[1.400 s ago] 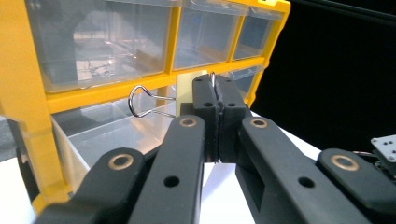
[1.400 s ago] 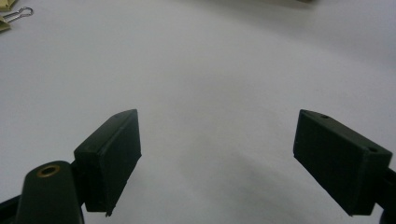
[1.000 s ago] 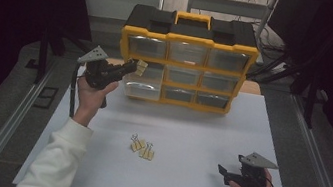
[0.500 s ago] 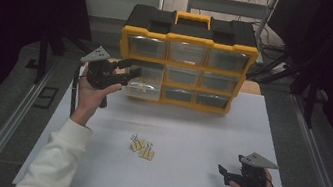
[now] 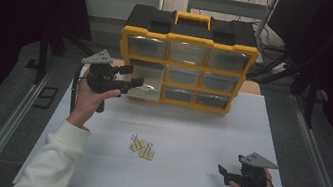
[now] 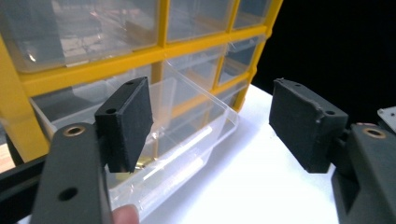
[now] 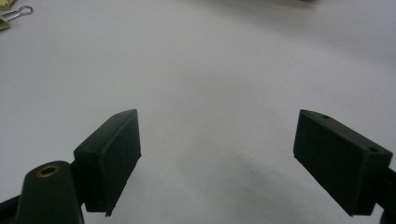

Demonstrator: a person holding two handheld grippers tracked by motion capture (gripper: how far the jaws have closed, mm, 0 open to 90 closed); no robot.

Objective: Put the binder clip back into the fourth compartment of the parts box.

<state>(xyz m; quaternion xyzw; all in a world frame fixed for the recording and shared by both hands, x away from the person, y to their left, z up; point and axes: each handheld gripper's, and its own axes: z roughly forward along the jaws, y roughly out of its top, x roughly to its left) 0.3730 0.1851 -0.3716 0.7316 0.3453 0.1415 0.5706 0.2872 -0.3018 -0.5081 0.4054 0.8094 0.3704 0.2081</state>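
So there's a chunky plastic organiser at the back of the white table, with a yellow frame, black top with a yellow carry handle, and three rows of see-through drawers. The bottom-left clear drawer is pulled out, glossy thin-walled plastic, and there's something small and yellowish lying inside, partly hidden behind a jaw.

The left hand-held gripper hangs right at that open drawer, its jaws spread wide with nothing between them. The pads are matte black rubbery blocks, squared off.

Two yellow binder clips with wire loop handles lie touching each other mid-table.

The right hand-held gripper sits low near the front right, well apart from the clips, jaws wide open and empty over bare table.
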